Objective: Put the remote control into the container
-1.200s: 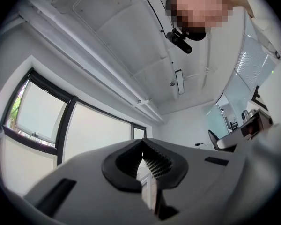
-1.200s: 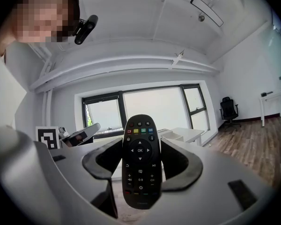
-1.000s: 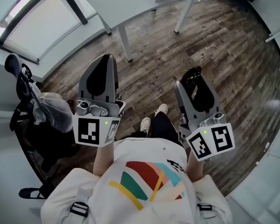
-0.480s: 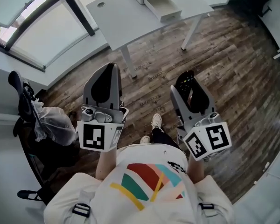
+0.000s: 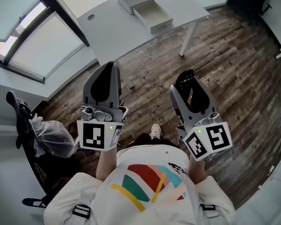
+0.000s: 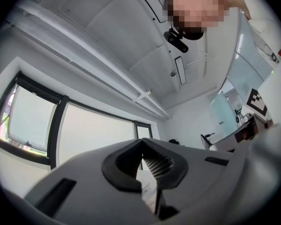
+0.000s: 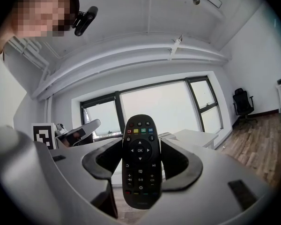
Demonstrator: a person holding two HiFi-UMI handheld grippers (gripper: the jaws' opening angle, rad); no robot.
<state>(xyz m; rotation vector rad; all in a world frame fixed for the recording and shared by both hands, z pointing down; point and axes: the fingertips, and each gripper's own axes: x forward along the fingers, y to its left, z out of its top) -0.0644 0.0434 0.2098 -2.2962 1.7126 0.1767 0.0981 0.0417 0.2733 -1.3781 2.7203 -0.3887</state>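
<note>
A black remote control stands upright between the pads of my right gripper, which is shut on it, buttons facing the camera. In the head view the remote control sticks out past the right gripper, held level above the wooden floor. My left gripper is held beside it at the left. Its jaws meet at the tip and hold nothing. Ahead stands a white table carrying a small container with its drawer pulled open.
A dark chair with a clear plastic bag stands at the left by the large window. The table's leg reaches the wooden floor ahead. A black office chair stands far right. The person's shoe shows below.
The table and its open container have come nearer and lower in the head view as both grippers travelled forward together. The right gripper's hold on the remote is unchanged.
</note>
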